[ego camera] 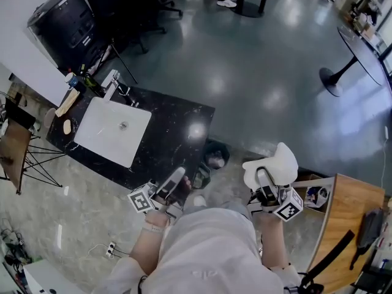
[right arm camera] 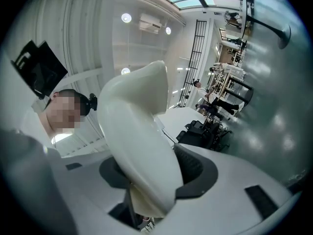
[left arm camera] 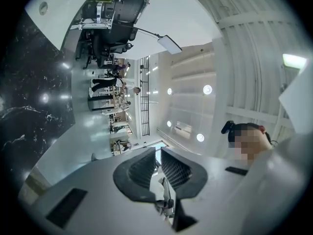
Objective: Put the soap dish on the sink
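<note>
The white soap dish (ego camera: 277, 163) is clamped in my right gripper (ego camera: 264, 179), raised in front of the person, right of the sink unit. In the right gripper view the soap dish (right arm camera: 142, 146) stands on edge between the dark pads and fills the middle, with my right gripper (right arm camera: 156, 173) shut on it. My left gripper (ego camera: 177, 176) hangs near the counter's front corner; in the left gripper view my left gripper (left arm camera: 157, 168) shows its pads almost together with nothing between them. The white sink (ego camera: 98, 112) is set in a black marble counter (ego camera: 174, 124) at the left.
A faucet (ego camera: 112, 82), small bottles (ego camera: 79, 77), a wooden board (ego camera: 67, 103) and a tan soap (ego camera: 67, 126) sit round the basin. A bin (ego camera: 215, 154) stands at the counter's right end. A wooden table (ego camera: 349, 219) is at the right, a folding stand (ego camera: 15, 146) at the left.
</note>
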`<state>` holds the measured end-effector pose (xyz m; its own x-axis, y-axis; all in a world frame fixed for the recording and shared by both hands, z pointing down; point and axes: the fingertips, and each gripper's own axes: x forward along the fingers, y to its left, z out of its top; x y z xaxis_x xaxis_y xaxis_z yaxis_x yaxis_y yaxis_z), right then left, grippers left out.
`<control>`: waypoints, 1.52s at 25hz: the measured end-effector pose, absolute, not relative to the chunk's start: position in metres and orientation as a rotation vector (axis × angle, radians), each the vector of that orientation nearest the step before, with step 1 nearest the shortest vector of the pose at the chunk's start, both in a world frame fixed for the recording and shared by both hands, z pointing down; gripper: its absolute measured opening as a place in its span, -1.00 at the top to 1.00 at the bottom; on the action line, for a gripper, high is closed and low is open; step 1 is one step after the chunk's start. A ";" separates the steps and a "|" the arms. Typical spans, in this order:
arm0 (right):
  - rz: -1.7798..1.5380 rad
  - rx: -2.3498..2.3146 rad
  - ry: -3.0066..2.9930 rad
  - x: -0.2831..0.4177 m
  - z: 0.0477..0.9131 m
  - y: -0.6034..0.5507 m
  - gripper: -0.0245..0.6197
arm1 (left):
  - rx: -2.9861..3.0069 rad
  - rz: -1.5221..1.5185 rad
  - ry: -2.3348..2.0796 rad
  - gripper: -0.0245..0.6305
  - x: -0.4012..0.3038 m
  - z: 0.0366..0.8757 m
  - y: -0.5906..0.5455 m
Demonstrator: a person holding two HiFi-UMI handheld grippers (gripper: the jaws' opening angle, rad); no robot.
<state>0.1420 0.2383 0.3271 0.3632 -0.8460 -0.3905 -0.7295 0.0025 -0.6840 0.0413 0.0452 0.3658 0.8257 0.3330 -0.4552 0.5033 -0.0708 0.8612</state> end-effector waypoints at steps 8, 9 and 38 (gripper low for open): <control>-0.216 -1.742 1.423 0.154 0.335 0.208 0.25 | 1.715 -0.183 0.612 0.84 0.037 0.371 0.023; -0.225 -1.736 1.432 0.156 0.335 0.203 0.25 | 1.711 -0.193 0.594 0.84 0.036 0.370 0.019; -0.500 -1.773 2.049 0.232 0.369 0.020 0.26 | 1.758 -0.421 0.118 0.83 0.008 0.424 -0.035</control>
<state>0.2321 0.0201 0.3690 -0.1289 -0.9901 -0.0553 -0.8533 0.1392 -0.5025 0.0081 -0.0348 0.4237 0.9278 -0.1473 -0.3427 0.3042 -0.2330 0.9237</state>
